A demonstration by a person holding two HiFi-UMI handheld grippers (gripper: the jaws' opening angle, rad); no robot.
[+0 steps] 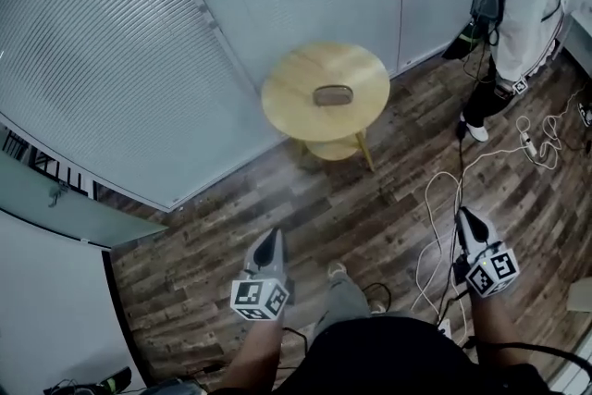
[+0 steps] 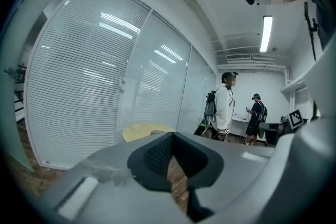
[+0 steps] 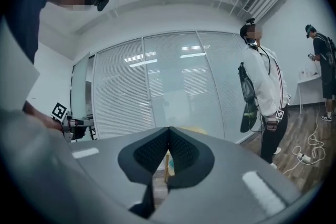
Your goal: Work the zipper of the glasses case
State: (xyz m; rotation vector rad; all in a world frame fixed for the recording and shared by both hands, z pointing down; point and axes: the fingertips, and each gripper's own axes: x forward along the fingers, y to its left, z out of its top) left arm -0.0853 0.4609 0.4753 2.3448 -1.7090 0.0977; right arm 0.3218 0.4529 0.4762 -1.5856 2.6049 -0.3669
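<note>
A brown oval glasses case (image 1: 334, 94) lies flat in the middle of a small round wooden table (image 1: 296, 102), well ahead of me. My left gripper (image 1: 270, 242) and right gripper (image 1: 465, 218) hang low over the floor, far short of the table. Both are shut with nothing between the jaws. In the left gripper view the closed tips (image 2: 172, 134) point toward the table (image 2: 137, 131), where a sliver of the case (image 2: 156, 132) shows. In the right gripper view the closed tips (image 3: 168, 129) hide most of the table; only its leg (image 3: 166, 167) shows below.
Frosted glass walls with blinds (image 1: 111, 60) stand behind the table. A person in a white top with a backpack (image 1: 518, 14) stands at the right. White cables and a power strip (image 1: 527, 141) trail over the wood floor. Another person (image 2: 255, 118) stands farther off.
</note>
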